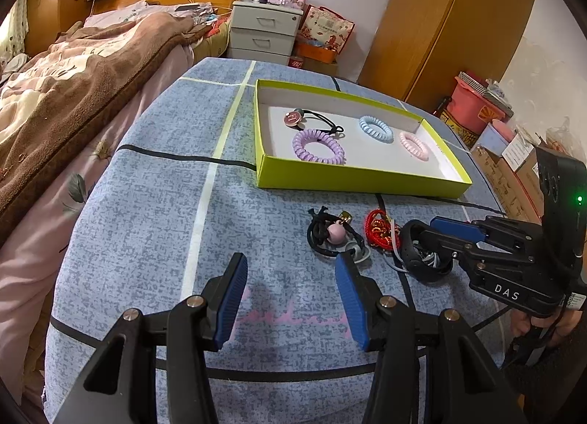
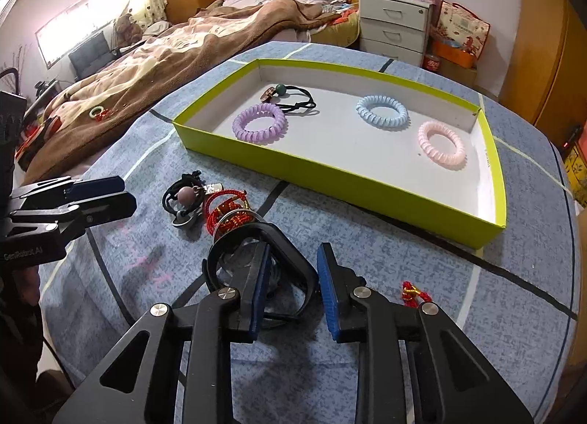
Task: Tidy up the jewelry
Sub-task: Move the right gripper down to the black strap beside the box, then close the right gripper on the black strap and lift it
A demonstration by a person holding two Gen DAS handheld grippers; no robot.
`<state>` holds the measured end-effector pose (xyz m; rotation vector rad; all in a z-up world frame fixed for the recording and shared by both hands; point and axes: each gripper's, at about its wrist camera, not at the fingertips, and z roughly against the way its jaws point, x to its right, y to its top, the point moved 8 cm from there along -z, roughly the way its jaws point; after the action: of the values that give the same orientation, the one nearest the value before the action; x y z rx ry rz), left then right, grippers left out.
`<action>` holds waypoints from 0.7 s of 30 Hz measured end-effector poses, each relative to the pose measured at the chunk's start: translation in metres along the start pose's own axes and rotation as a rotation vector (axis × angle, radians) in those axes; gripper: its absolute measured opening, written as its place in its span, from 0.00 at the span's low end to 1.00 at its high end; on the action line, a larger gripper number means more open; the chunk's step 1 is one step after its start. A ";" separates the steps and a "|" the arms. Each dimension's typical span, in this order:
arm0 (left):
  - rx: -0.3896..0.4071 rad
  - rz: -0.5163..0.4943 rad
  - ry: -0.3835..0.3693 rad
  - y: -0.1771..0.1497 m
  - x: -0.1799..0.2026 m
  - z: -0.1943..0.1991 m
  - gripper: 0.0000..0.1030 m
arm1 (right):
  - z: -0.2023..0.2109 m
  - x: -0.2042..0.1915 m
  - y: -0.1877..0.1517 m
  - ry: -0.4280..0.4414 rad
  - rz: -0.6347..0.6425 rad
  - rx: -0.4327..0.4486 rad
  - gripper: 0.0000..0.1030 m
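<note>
Black and rubbery, the band (image 2: 290, 251) lies on the bench (image 2: 403, 270) at the near end of the jewelry pile, just short of the green box (image 2: 367, 185). We have the right tongs (image 2: 291, 284) straddling its right-hand side: the left pad sits inside the loop, the right pad outside, and a gap shows on the outer side, so we judge them half open and not yet gripping. We expect the band to be light, springy and a little grippy, so a pinch across that one strap should hold it; thin wire lies inside the loop and the red cord (image 2: 227, 215) touches its far end, and either may drag along. The left tongs (image 1: 291, 295) hang wide open and empty over bare cloth, beside the black ties (image 1: 330, 237).
</note>
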<state>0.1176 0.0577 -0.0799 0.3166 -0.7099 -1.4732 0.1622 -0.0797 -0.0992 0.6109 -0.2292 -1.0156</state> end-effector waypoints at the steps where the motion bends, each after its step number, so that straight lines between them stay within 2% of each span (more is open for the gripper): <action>1: -0.003 0.004 0.002 0.000 -0.001 -0.001 0.50 | -0.001 0.000 -0.001 0.001 0.006 -0.010 0.26; 6: -0.007 0.010 0.006 -0.001 -0.003 -0.001 0.50 | -0.003 -0.002 -0.001 -0.022 0.064 -0.037 0.25; 11: -0.013 0.019 0.005 -0.003 -0.004 -0.003 0.50 | 0.001 0.001 -0.005 -0.025 0.040 -0.028 0.13; 21: -0.025 0.016 0.004 -0.003 -0.002 -0.008 0.50 | 0.021 0.015 -0.013 -0.019 -0.056 0.037 0.12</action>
<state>0.1205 0.0573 -0.0881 0.2943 -0.6883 -1.4653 0.1514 -0.1044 -0.0910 0.6438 -0.2492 -1.0738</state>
